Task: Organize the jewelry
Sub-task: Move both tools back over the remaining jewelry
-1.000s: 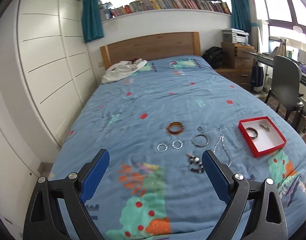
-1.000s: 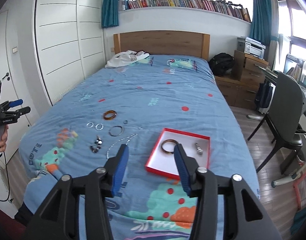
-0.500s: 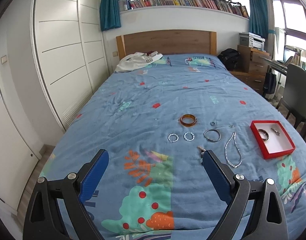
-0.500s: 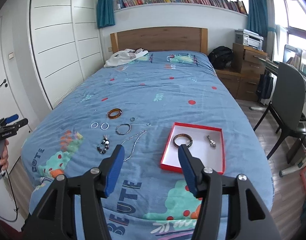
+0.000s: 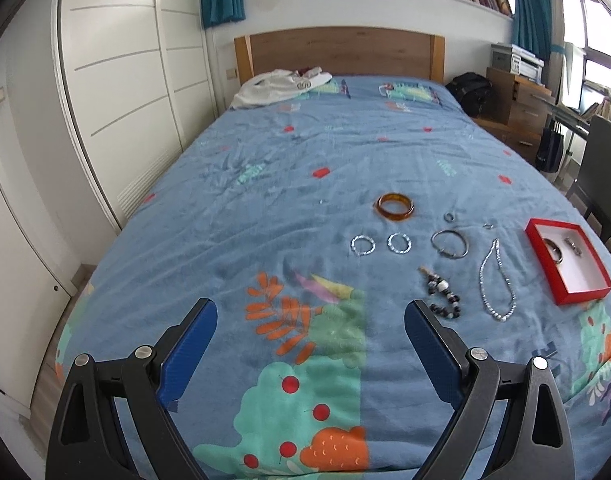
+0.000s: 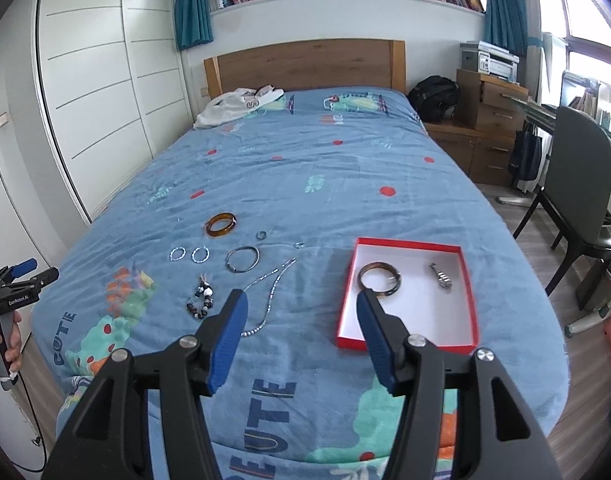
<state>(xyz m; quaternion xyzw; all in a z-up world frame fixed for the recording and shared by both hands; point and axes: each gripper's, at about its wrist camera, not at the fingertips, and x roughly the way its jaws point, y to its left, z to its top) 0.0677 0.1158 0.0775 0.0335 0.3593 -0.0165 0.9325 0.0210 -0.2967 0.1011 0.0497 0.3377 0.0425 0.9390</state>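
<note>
Blue-padded right gripper (image 6: 301, 312) — down-tilted, agape

Open blue bedspread (image 5: 265, 208) lies clear from the foot of the bed toward 12 o'clock. Scattered jewelry crowds 1 o'clock: amber bangle (image 5: 395, 208), bead bracelet (image 5: 443, 298), chain necklace (image 5: 495, 280). A red box (image 6: 409, 292) sits at 2 o'clock, its raised rim blocking low passes.

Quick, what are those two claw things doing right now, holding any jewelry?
Left hand-held gripper: open, holding nothing.
Right hand-held gripper: open, holding nothing.
</note>
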